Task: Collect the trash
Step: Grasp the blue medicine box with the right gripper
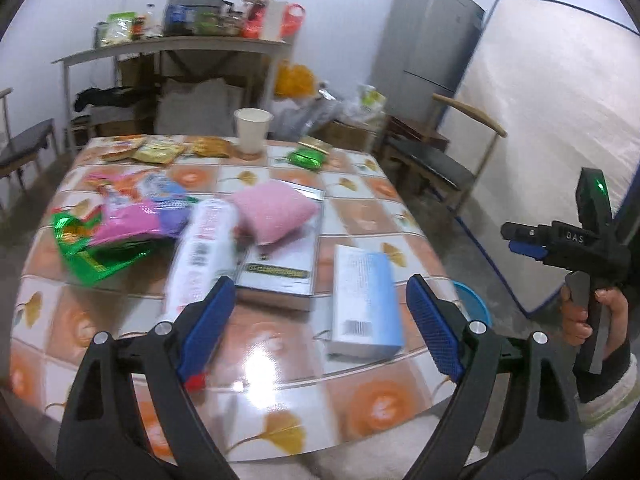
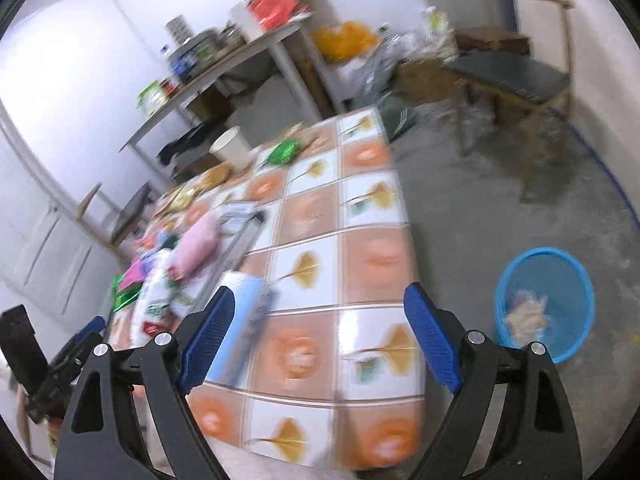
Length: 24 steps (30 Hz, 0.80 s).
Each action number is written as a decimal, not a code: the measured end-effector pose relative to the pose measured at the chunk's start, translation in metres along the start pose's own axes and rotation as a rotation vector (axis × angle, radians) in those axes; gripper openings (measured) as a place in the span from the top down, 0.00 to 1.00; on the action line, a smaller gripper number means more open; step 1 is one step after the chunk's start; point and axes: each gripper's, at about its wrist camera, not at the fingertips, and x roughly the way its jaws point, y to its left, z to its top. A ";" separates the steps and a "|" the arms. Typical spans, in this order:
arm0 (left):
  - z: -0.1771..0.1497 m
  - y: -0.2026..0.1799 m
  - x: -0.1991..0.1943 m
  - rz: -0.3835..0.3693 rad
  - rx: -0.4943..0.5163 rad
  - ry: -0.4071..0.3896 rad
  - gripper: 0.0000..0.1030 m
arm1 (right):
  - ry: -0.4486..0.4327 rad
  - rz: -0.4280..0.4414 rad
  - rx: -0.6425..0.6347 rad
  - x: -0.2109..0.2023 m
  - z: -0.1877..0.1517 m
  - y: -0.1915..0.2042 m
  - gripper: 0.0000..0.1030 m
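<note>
We hold the left tongs [image 1: 316, 320] and the right tongs [image 2: 316, 320] spread wide, with nothing between their pads. Both views are blurred, so fine detail is uncertain.

The trash lies on the bench [image 1: 256, 364]. Ahead and left of the left tongs sits a heap of wrappers [image 1: 116, 228], green, pink and purple. A white tube-shaped pack [image 1: 202, 248] lies just ahead of the left pad, its long axis running away from the tongs and tipped slightly right, barcode side up. The basket [image 2: 544, 300] stands on the floor, right of the right tongs, with scraps already inside.

Risks, as we judge them:
- The foil wrappers may slip or crumple out of a shallow pinch.
- The pink pad [image 1: 276, 212] touches the tube's far end, so a grasp there may drag it.
- The light-blue box [image 1: 366, 300] and the book [image 1: 280, 252] are probably not trash; we may pick them by mistake.
</note>
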 end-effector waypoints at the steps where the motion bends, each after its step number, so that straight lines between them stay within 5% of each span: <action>1: -0.003 0.002 -0.004 0.007 0.004 -0.011 0.19 | 0.028 0.031 0.018 0.011 -0.002 0.009 0.19; 4: -0.015 0.008 -0.004 -0.021 0.001 -0.010 0.19 | 0.133 0.092 0.041 0.045 -0.015 0.035 0.19; 10: -0.037 0.028 0.017 -0.148 -0.161 0.076 0.19 | 0.269 -0.005 -0.066 0.097 -0.043 0.084 0.19; 17: -0.034 0.050 0.014 -0.142 -0.209 0.060 0.20 | 0.251 -0.135 -0.098 0.126 -0.051 0.110 0.19; 20: -0.016 0.057 0.014 -0.142 -0.230 0.054 0.20 | 0.237 -0.175 -0.137 0.137 -0.055 0.117 0.10; 24: 0.012 0.063 0.037 -0.169 -0.247 0.150 0.20 | 0.206 -0.196 -0.182 0.140 -0.055 0.125 0.10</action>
